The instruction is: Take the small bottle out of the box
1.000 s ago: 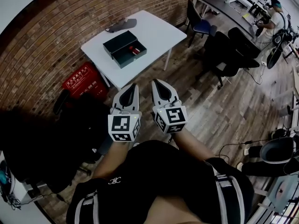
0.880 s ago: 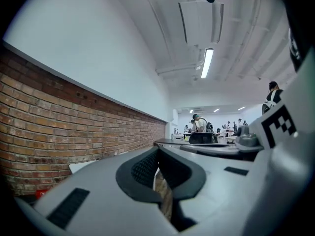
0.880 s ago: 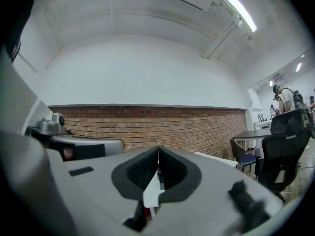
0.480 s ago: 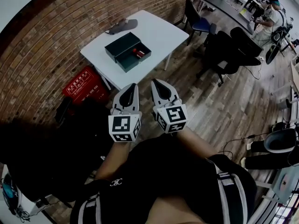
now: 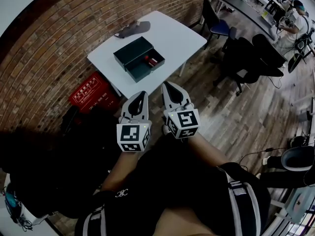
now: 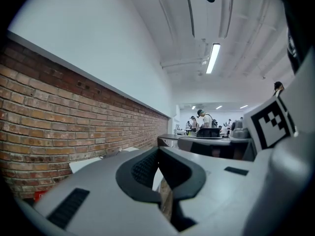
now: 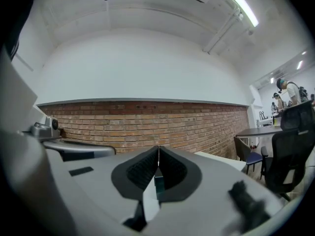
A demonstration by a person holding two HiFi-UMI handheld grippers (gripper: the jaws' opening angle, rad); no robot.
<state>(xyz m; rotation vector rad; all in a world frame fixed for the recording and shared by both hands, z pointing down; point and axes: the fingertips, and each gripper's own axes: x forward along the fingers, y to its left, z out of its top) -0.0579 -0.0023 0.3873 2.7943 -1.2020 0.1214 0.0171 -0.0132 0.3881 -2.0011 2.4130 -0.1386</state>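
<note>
A dark green box point(image 5: 138, 58) lies open on the white table point(image 5: 170, 36) by the brick wall. Inside its lower tray sits a small red bottle point(image 5: 151, 60). My left gripper point(image 5: 141, 94) and right gripper point(image 5: 168, 85) are held side by side in front of me, short of the table's near edge, both pointing toward it. Both are shut with nothing between the jaws. In the left gripper view my left gripper point(image 6: 158, 149) shows its jaws closed tip to tip, and in the right gripper view my right gripper point(image 7: 158, 147) shows the same.
A dark flat object point(image 5: 132, 29) lies at the table's far side. A red crate point(image 5: 92, 93) stands on the floor left of the table. Black office chairs point(image 5: 246, 58) and a long desk point(image 5: 246, 9) fill the right; people work at the back.
Both grippers have moved forward toward the table together, staying shut. The table and box now appear closer to the grippers.
</note>
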